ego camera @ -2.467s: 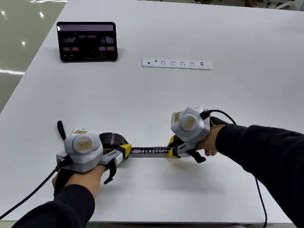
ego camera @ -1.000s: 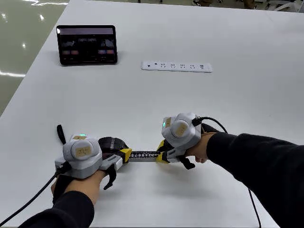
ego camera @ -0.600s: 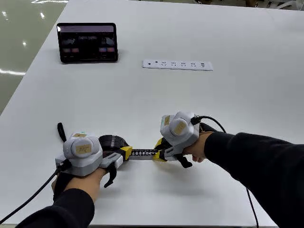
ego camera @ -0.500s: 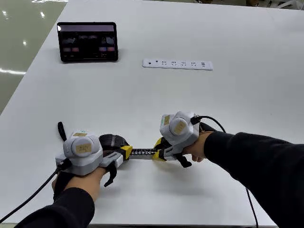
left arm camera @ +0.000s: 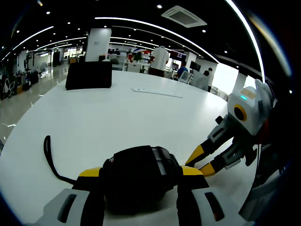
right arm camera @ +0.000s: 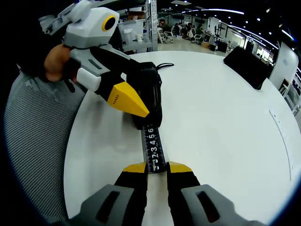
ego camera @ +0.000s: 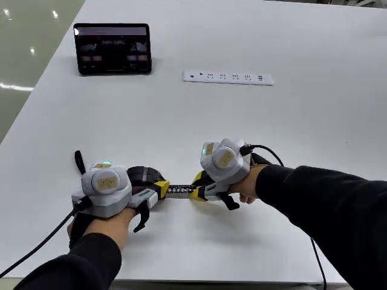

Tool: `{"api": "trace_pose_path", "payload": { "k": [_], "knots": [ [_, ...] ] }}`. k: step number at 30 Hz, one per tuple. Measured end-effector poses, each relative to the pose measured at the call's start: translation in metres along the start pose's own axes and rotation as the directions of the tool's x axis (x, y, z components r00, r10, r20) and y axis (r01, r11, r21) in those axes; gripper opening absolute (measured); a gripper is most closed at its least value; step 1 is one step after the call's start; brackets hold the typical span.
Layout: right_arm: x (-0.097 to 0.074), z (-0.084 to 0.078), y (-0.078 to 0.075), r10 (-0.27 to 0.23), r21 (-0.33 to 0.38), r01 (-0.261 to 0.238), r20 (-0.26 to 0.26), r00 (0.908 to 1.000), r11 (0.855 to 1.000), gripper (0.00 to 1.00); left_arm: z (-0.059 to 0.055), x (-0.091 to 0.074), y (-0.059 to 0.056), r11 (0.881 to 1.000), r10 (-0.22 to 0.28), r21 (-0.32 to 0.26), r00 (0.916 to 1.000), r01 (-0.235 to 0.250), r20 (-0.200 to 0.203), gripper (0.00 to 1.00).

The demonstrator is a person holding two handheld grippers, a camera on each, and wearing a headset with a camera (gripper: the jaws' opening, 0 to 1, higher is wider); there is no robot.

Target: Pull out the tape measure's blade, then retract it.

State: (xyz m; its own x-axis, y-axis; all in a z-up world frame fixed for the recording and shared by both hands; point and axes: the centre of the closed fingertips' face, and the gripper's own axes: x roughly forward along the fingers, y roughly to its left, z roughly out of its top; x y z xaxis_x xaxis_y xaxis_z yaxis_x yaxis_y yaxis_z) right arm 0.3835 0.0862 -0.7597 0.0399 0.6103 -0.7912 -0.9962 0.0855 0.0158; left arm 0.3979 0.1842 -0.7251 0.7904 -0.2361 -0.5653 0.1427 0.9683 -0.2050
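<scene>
A black tape measure case [ego camera: 143, 176] rests on the white table near its front edge, and my left gripper [ego camera: 152, 185] is shut on it. In the left gripper view the case [left arm camera: 139, 175] sits between the yellow-tipped jaws. A short length of blade [ego camera: 180, 191] runs rightwards from the case to my right gripper [ego camera: 196, 193], which is shut on the blade's end. The right gripper view has the numbered blade [right arm camera: 151, 145] reaching from its own fingertips [right arm camera: 136, 168] to the case [right arm camera: 148, 96], with the left gripper's yellow tip [right arm camera: 127, 100] beside it.
A dark tablet [ego camera: 112, 48] stands at the back left and a white power strip [ego camera: 228, 77] lies at the back centre. The case's black wrist strap [ego camera: 78, 162] trails to the left. The table's front edge [ego camera: 193, 281] runs close below both hands.
My right gripper has slid left toward the case with the blade's end in it, so the exposed blade is shorter. The left gripper has held the case still.
</scene>
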Motion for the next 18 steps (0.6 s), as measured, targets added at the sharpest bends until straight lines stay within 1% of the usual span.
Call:
{"api": "trace_pose_path", "payload": {
  "k": [7,9,12,18],
  "knots": [
    [0.0022,0.0025,0.0002,0.0,-0.007,0.0,0.006,1.0,1.0,0.11,0.0002,-0.0003,-0.0003,1.0,-0.001,-0.001,1.0,0.001,0.0,0.58],
    [0.0026,0.0033,0.0006,0.0,0.008,0.0,0.014,0.9999,1.0,0.11,0.0002,-0.0003,-0.0003,1.0,-0.001,-0.002,1.0,0.001,0.0,0.58],
    [0.0031,0.0034,0.0009,-0.001,0.011,0.001,0.026,0.9997,1.0,0.11,0.0,0.0,-0.0003,1.0,-0.001,-0.003,1.0,0.001,0.0,0.58],
    [0.0063,0.0064,0.001,0.001,-0.003,-0.001,0.03,0.9996,1.0,0.11,-0.0002,0.0002,-0.0001,1.0,-0.002,-0.005,1.0,0.002,-0.001,0.58]
  ]
}}
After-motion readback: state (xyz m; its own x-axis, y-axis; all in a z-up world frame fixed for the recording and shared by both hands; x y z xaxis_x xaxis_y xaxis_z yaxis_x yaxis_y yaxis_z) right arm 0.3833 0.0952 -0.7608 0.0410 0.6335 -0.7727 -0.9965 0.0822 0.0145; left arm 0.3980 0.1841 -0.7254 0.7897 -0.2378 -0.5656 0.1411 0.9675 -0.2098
